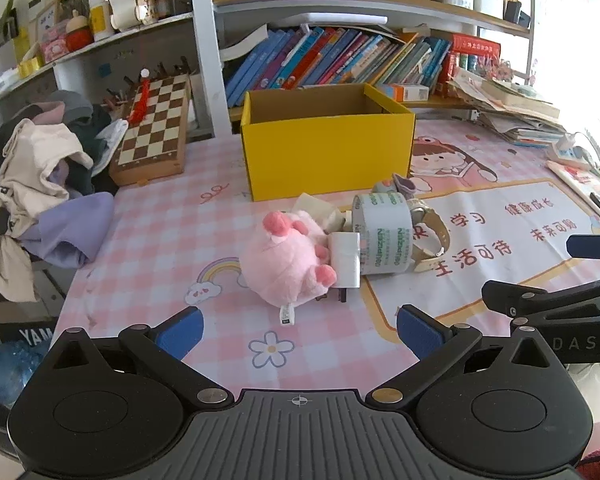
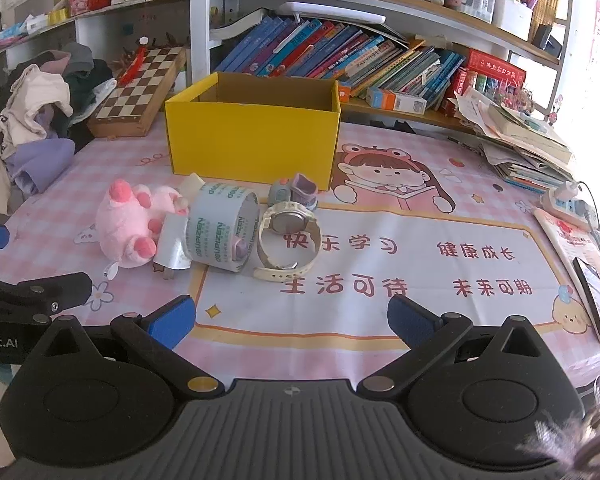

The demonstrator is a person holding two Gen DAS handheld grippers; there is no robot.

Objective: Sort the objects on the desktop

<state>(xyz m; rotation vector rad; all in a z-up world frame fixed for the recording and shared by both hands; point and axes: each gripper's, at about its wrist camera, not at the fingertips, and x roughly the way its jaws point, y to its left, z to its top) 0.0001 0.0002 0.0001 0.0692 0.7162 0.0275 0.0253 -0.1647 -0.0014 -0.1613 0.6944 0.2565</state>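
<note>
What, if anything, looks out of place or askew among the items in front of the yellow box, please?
The pink plush toy lies toppled with its feet up, jammed against a white charger and a tape roll resting on its side. The watch leans on the roll. The yellow box looks empty from here.

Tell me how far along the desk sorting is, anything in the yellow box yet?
Nothing looks done: what shows of the yellow box is bare, though its floor is hidden. Nothing is in hand; the left claw and right claw are open. Left to sort: pink plush, tape roll, white charger, watch.
</note>
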